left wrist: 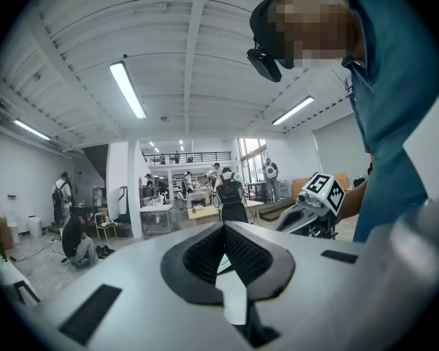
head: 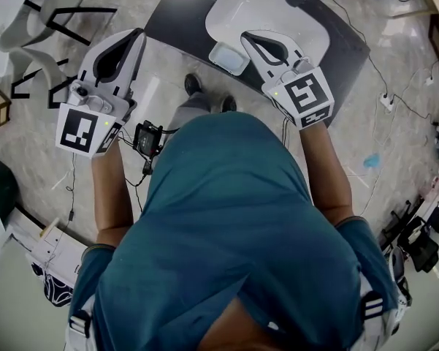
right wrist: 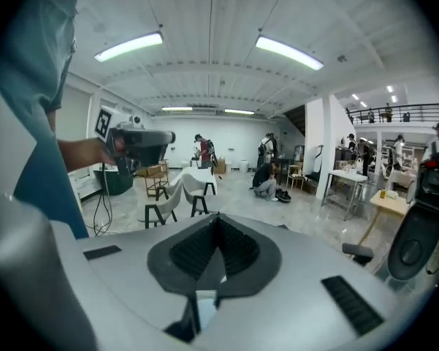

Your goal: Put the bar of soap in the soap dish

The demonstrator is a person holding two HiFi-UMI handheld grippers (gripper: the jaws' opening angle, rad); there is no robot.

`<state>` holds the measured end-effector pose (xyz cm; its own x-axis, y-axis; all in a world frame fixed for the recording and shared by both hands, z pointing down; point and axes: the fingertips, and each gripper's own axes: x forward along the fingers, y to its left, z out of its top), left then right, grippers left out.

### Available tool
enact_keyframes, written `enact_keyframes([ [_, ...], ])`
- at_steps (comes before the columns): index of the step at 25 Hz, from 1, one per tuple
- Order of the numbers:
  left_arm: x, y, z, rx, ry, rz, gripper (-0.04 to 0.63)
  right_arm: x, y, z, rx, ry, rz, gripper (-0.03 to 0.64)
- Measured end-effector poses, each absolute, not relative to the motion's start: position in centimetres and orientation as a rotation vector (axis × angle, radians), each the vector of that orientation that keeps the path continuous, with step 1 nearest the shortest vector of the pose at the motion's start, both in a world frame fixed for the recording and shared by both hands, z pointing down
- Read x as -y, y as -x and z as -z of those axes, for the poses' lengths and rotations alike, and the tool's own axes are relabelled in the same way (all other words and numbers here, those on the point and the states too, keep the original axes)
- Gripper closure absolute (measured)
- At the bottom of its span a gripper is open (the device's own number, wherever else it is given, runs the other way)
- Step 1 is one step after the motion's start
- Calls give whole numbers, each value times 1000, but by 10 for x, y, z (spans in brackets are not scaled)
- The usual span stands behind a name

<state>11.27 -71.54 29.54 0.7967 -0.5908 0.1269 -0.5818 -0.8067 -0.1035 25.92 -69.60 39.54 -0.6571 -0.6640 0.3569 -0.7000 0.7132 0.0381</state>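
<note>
**Grey pads shut, soap not in hand**

Black table [head: 177, 14] and the white basin [head: 277, 6] on it fill the top of the head view, and we hold both tools in the air on the near side of them. Our left gripper [left wrist: 223, 227] has its jaws pressed together on nothing, and our right gripper [right wrist: 218, 218] is the same, closed and empty.

We judge that the placing itself is not in hand at this moment. The next move calls for finding the bar, or checking the dish.

The soap dish [head: 228, 57] sits at the table's near edge, beside the basin: small, squarish, pale. Whether the bar of soap lies inside it we cannot tell.
</note>
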Motion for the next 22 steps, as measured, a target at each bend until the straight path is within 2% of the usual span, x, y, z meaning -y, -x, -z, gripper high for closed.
enact_keyframes([
  [9, 699, -137, -290, -938, 2903, 240, 592, 671, -278, -301, 2747, -1132, -5, 604],
  [22, 677, -157, -285, -929, 2892, 235, 592, 630, -298, -252, 2824, -1135, 103, 604],
])
